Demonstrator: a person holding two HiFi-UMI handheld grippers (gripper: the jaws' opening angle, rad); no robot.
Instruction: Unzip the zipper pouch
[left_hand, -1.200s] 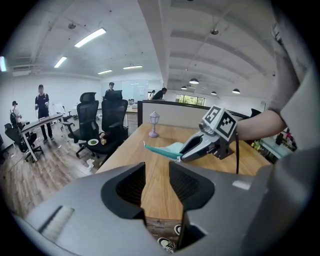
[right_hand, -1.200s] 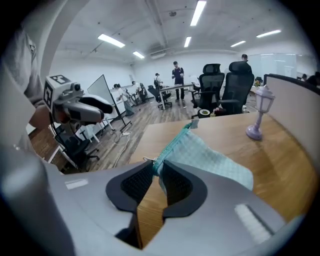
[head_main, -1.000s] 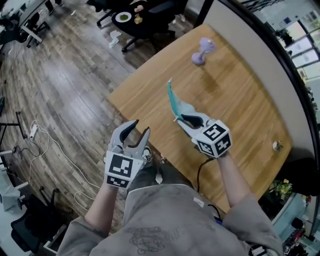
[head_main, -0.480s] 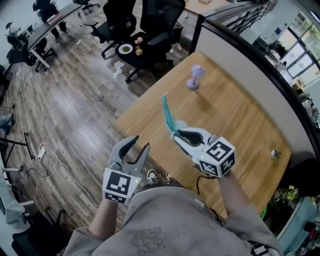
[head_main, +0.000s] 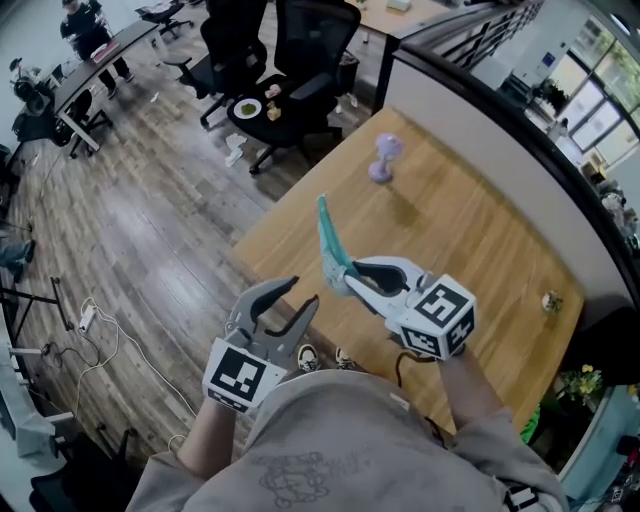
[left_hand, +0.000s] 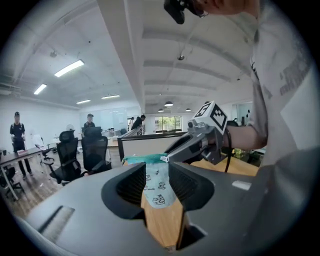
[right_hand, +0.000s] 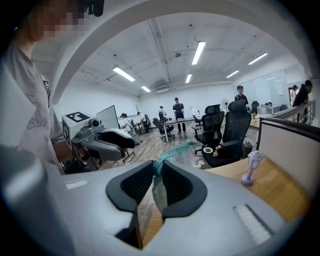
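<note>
A teal zipper pouch (head_main: 331, 243) with small prints hangs in the air over the near edge of the wooden table (head_main: 470, 230). My right gripper (head_main: 347, 277) is shut on its lower end. In the right gripper view the pouch (right_hand: 159, 186) is pinched edge-on between the pads, its teal zipper edge running away from me. My left gripper (head_main: 301, 292) is open a short way to the left of the pouch and does not touch it. In the left gripper view the pouch (left_hand: 156, 181) shows ahead through the open jaws, with the right gripper (left_hand: 172, 156) holding it.
A small purple lamp figure (head_main: 380, 158) stands at the table's far side, and a tiny object (head_main: 548, 298) lies near its right edge. A grey partition (head_main: 500, 130) borders the table. Black office chairs (head_main: 300, 50) stand beyond, with cables (head_main: 90, 320) on the wood floor.
My left gripper has risen toward the pouch, and its jaws stand wider. The right gripper has kept its grip and brought the pouch slightly closer to the left one.
</note>
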